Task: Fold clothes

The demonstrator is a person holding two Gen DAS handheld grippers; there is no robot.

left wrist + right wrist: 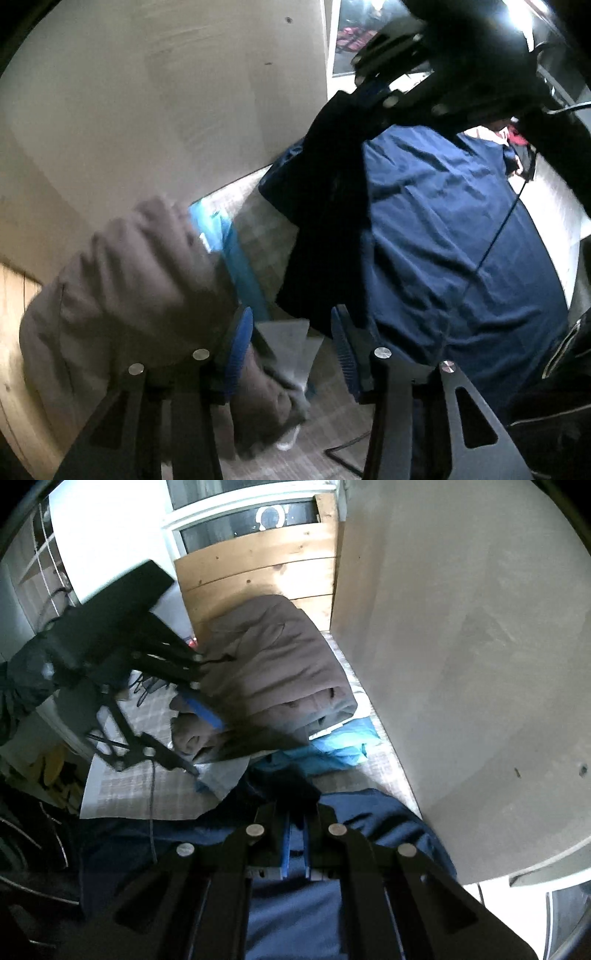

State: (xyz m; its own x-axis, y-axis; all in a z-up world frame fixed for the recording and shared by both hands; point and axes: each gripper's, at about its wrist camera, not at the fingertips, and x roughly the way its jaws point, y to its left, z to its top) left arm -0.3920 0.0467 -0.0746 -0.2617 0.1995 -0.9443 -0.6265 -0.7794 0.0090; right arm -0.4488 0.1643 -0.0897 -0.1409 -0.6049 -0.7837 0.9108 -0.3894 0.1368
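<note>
Blue-padded fingers (285,849) of the right claw (295,843) are sitting nearest the right wrist lens, pressed nearly together on a bunch of the navy garment (388,834), which is hanging up out of the bed (147,790) toward 12 o'clock of the claw; the rest of that navy cloth is lying spread across the checked bed cover, running from 6 o'clock to 9 o'clock in this view. In the left wrist view the same garment (436,229) is filling the 3 o'clock half, with a darker lifted fold (332,206) dangling from the right claw (380,92) at 1 o'clock; the left claw (291,354) is standing released, its pads well apart, with nothing between them but a pale sheet (291,347) lying beyond on the bed. A brown folded garment (122,295) is resting at 9 o'clock, beside a turquoise cloth (229,251) along the wall (184,92).

Judging from this, a fold of the navy piece is being carried over; doing it well is likely meaning that the right claw is keeping its pinch firm while travelling, so the bunch is not slipping; the free left claw is best taking the matching corner or edge, so both sides are moving level and the crease is landing straight; the thin black cable (491,240) crossing the cloth is risking a snag.
</note>
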